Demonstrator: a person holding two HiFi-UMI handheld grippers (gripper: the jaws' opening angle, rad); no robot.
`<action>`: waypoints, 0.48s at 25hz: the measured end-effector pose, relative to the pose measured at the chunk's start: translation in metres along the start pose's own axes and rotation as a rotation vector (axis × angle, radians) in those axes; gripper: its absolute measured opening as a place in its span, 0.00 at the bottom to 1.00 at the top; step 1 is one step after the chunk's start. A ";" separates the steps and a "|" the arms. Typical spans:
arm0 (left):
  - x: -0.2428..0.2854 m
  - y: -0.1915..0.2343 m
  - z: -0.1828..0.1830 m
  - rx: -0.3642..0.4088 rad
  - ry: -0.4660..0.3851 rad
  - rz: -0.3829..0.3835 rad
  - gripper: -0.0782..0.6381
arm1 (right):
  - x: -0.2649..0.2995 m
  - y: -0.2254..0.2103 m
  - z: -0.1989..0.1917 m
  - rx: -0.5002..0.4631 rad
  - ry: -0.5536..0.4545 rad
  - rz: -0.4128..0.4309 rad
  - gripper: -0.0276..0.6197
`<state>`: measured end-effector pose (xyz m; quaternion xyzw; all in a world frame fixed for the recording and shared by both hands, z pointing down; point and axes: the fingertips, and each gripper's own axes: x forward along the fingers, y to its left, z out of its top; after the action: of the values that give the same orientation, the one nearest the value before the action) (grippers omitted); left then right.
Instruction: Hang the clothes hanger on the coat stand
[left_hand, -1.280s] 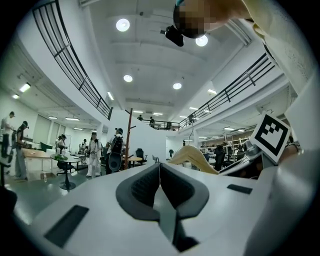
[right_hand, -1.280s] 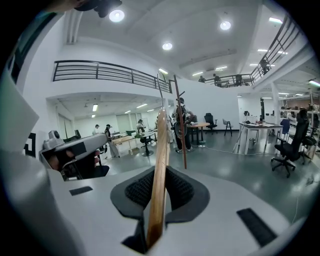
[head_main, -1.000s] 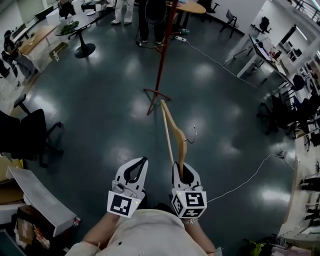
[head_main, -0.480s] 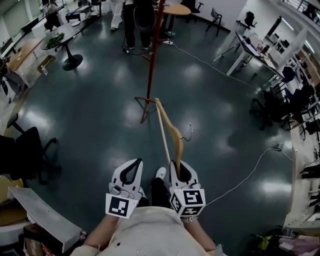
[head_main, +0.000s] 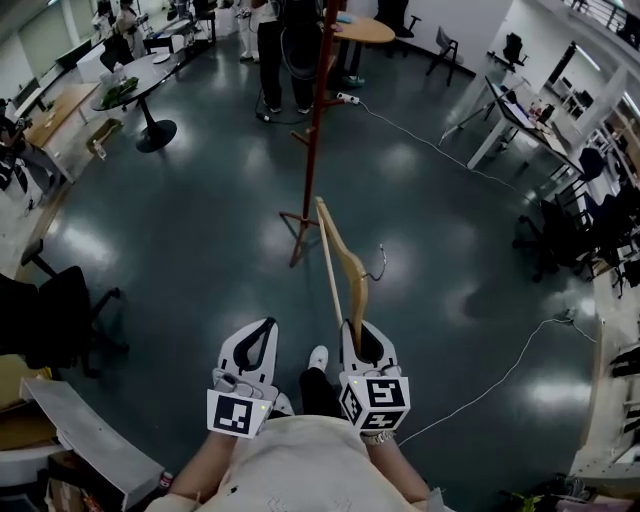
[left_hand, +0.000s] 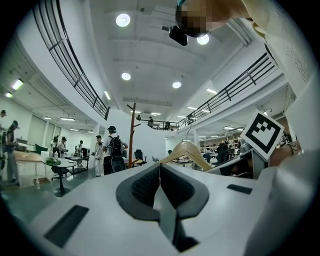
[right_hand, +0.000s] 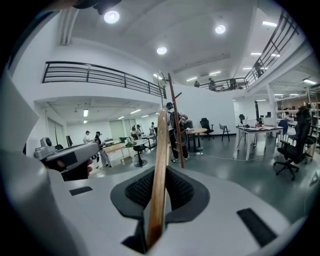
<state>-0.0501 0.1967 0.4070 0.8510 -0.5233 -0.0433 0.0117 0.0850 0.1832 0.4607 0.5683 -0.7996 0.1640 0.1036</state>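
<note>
A wooden clothes hanger (head_main: 345, 265) with a metal hook (head_main: 382, 262) juts forward from my right gripper (head_main: 360, 338), which is shut on its lower end. In the right gripper view the hanger (right_hand: 159, 170) runs up between the jaws. The red-brown coat stand (head_main: 316, 120) rises ahead in the head view, its feet (head_main: 298, 225) just beyond the hanger's tip. It also shows as the coat stand (right_hand: 176, 120) ahead in the right gripper view. My left gripper (head_main: 255, 345) is shut and holds nothing; its view shows the hanger (left_hand: 187, 150) to its right and the distant coat stand (left_hand: 131, 135).
People (head_main: 285, 50) stand behind the coat stand by a round table (head_main: 365, 28). A white cable (head_main: 430, 130) runs over the dark floor at right. A black chair (head_main: 60, 310) and boxes are at left, desks (head_main: 510, 110) and chairs at right.
The coat stand's base has shifted slightly in the head view as the person walks; a foot now shows between the grippers. Both grippers keep their pose, hanger still held.
</note>
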 end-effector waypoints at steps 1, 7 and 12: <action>0.011 0.003 0.000 -0.001 -0.002 0.004 0.13 | 0.009 -0.004 0.004 -0.003 0.001 0.007 0.14; 0.084 0.009 0.004 0.018 -0.012 0.026 0.13 | 0.062 -0.047 0.029 -0.001 0.003 0.035 0.14; 0.134 0.011 0.007 0.056 0.000 0.042 0.13 | 0.097 -0.087 0.054 0.004 -0.012 0.055 0.14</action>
<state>-0.0004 0.0728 0.3926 0.8399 -0.5419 -0.0282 -0.0112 0.1358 0.0514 0.4578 0.5473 -0.8152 0.1648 0.0931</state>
